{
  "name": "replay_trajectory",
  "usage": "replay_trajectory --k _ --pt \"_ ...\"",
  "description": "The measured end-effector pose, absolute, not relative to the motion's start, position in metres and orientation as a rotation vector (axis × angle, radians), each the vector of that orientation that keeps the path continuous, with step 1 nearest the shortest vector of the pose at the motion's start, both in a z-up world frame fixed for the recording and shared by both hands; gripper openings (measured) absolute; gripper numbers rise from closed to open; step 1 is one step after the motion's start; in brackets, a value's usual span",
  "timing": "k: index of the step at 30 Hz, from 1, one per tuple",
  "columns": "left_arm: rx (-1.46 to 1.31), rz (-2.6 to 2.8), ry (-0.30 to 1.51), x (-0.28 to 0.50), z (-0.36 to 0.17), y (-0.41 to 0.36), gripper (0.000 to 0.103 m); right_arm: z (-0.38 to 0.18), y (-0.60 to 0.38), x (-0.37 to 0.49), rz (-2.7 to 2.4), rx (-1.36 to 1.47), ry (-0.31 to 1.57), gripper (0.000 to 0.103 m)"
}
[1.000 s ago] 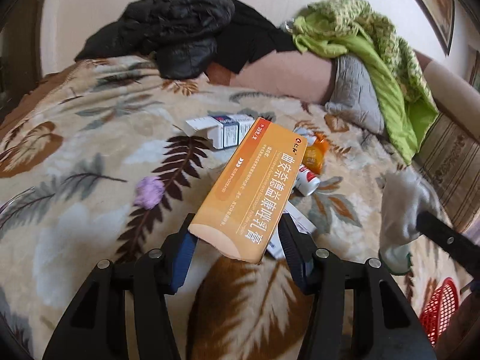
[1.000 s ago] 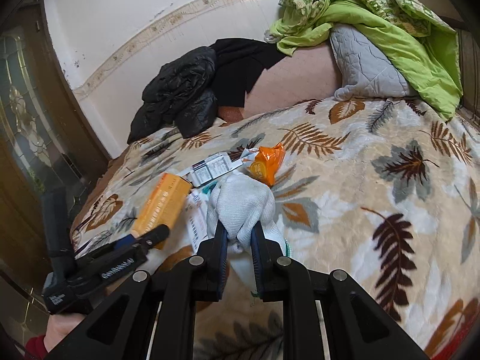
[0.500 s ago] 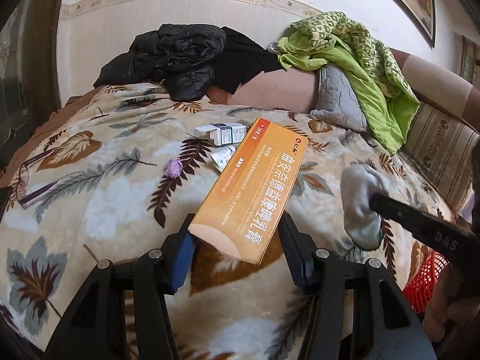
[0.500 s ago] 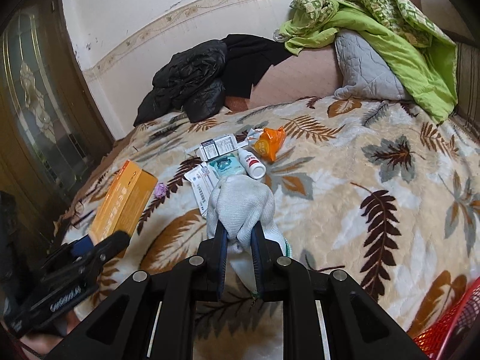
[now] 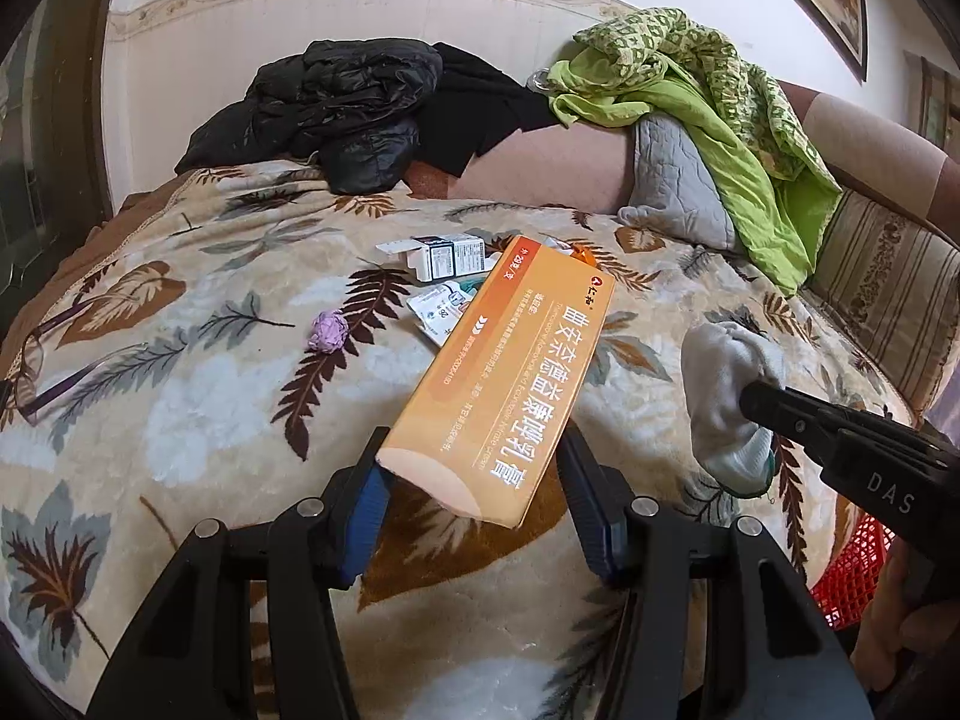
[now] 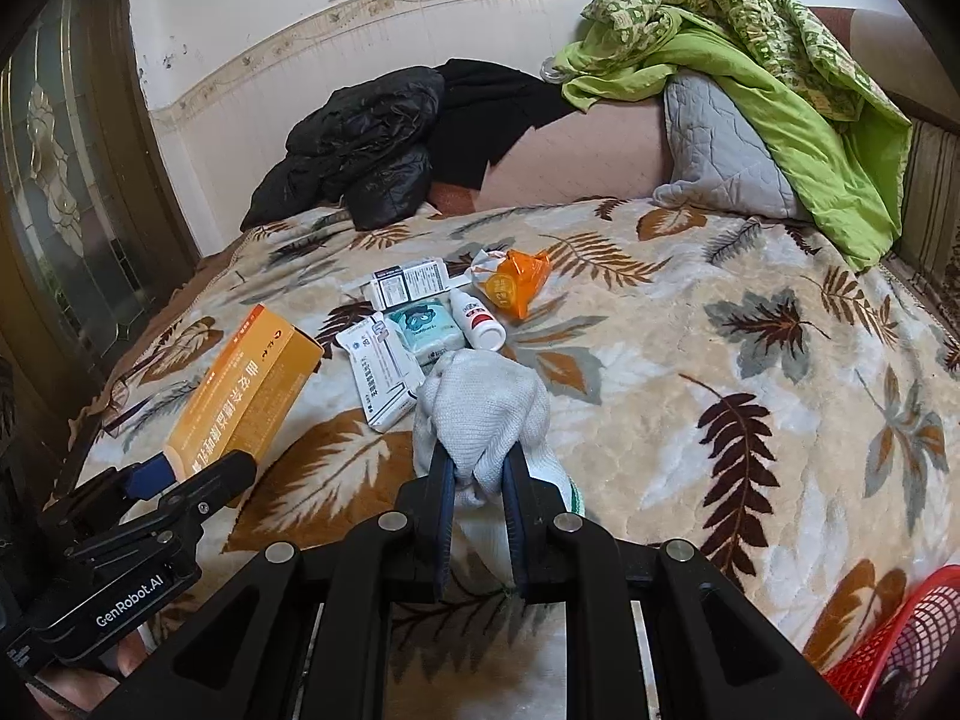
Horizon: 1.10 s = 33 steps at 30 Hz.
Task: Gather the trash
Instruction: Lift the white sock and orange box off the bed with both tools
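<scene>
A bed covered by a cream leaf-patterned blanket [image 6: 750, 312] fills both views. The left tool [image 5: 474, 480] pinches the near end of a long orange carton [image 5: 510, 384] with white Chinese lettering, holding it lifted above the blanket, pointing away. The right tool [image 6: 477, 480] is pressed together on a bunched white sock [image 6: 486, 408], also held above the bed. Farther off, in the middle of the blanket, lies a cluster of trash — a small white box [image 6: 411, 285], an orange wrapper [image 6: 516, 285], a small white bottle [image 6: 478, 319], a teal packet [image 6: 423, 330] and a white sachet [image 6: 384, 369]. A crumpled purple wad [image 5: 328, 330] sits alone to the left. A red mesh basket [image 6: 900, 642] shows at the near right edge. Black jackets [image 6: 360, 144] and a green quilt [image 6: 750, 48] are heaped at the far end.
</scene>
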<state>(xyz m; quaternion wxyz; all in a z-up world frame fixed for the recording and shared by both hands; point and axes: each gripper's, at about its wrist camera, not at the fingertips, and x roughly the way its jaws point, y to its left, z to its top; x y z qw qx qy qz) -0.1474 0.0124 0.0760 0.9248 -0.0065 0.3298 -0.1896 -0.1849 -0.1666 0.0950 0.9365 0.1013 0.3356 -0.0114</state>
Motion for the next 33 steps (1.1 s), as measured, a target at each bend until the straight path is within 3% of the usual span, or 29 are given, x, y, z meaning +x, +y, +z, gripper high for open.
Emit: replay_trajectory --k 33 --pt "0.039 -0.355 0.642 -0.1506 0.0773 0.0104 0.053 0.0976 -0.1610 -0.1864 -0.015 0.200 0.676 0.016"
